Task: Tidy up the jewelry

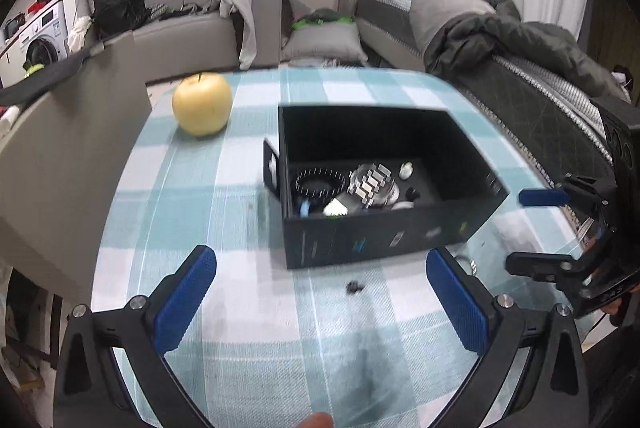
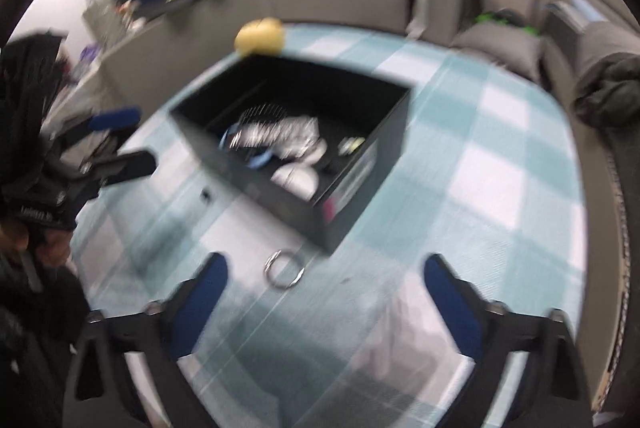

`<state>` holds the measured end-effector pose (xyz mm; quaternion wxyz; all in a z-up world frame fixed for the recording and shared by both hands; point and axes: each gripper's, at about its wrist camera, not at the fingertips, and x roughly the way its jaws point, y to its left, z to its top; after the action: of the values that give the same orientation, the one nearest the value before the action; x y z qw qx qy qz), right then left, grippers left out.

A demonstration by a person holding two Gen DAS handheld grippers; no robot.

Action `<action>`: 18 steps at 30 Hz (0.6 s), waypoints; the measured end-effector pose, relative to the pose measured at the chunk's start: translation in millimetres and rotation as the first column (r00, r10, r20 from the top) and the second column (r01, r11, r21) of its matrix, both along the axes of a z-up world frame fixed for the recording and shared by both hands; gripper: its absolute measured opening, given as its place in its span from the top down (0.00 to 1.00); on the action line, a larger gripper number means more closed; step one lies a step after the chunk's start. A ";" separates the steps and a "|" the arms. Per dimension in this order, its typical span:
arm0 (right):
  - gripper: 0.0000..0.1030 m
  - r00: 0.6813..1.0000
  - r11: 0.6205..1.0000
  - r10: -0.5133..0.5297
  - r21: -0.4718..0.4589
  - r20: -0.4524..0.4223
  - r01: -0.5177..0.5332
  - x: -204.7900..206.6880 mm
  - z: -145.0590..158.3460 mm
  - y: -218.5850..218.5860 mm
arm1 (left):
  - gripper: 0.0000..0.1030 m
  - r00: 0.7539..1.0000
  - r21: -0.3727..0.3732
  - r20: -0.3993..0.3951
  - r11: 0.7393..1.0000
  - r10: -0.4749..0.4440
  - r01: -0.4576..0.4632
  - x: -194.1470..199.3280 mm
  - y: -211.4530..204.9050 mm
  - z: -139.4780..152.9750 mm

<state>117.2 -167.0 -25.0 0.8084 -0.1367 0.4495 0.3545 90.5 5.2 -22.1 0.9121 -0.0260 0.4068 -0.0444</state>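
Observation:
A black open box (image 1: 372, 240) stands on the checked tablecloth and holds several jewelry pieces, among them a silver watch (image 1: 372, 183) and a dark beaded bracelet (image 1: 320, 181). It also shows in the right wrist view (image 2: 352, 195). A silver ring pair (image 2: 283, 268) lies on the cloth just in front of the box, between and ahead of my right gripper (image 2: 326, 304), which is open and empty. A small dark piece (image 1: 354, 286) lies on the cloth ahead of my left gripper (image 1: 320, 302), which is open and empty.
A yellow apple (image 1: 202, 103) sits on the table (image 1: 192, 220) behind and left of the box. The right gripper appears at the right edge of the left wrist view (image 1: 560, 228). Sofas and a bed surround the table.

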 end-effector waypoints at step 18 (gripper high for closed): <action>0.53 0.991 0.987 0.113 -0.104 -0.065 -0.120 -11.9 -27.9 28.5 | 0.01 0.993 0.030 -0.100 0.998 -0.054 0.057 0.1 -8.6 -19.1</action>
<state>105.3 -138.6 -52.9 0.7641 -0.1956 0.4831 0.3802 90.6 -3.4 -41.2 0.8894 -0.0017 0.4529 -0.0617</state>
